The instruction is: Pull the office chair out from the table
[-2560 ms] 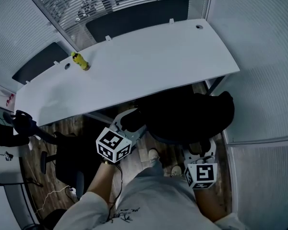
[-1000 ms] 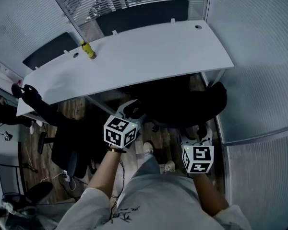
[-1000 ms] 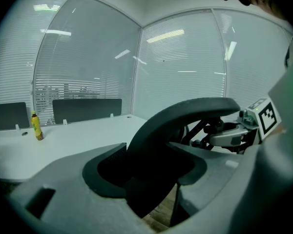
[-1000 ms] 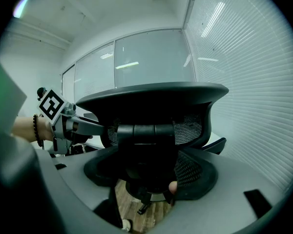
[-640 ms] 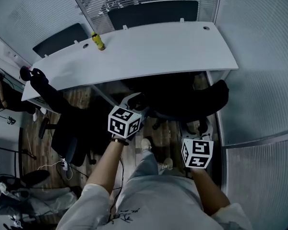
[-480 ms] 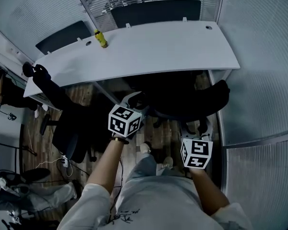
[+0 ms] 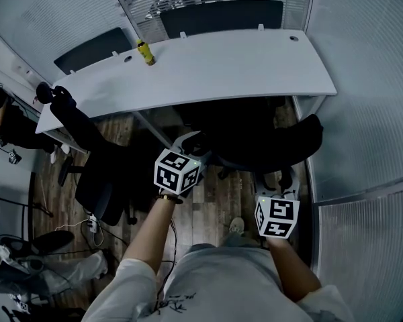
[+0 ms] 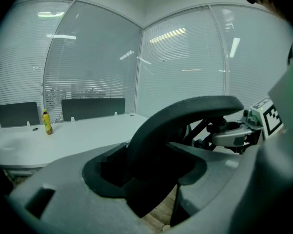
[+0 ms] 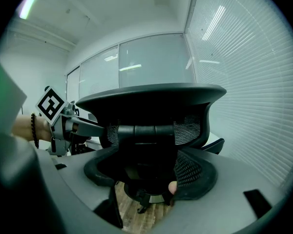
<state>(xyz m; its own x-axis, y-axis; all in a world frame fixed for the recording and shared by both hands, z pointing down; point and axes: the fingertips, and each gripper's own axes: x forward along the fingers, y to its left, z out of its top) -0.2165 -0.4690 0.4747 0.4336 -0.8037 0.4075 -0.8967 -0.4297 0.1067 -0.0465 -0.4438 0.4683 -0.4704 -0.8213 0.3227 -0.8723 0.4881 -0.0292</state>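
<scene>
The black office chair stands tucked at the white table, its seat under the tabletop and its curved backrest toward me. My left gripper is shut on the left end of the backrest's top edge, and my right gripper on its right end. In the left gripper view the backrest rim runs between the jaws of my left gripper. In the right gripper view the mesh back fills the gap of my right gripper.
A yellow bottle stands on the table's far left part. A second black chair with a garment on it stands at the left. Frosted glass walls close in the right side. Wooden floor shows between me and the chair.
Both grippers have kept their hold on the backrest. My feet have stepped back and the head view now takes in more of the room at the left.
</scene>
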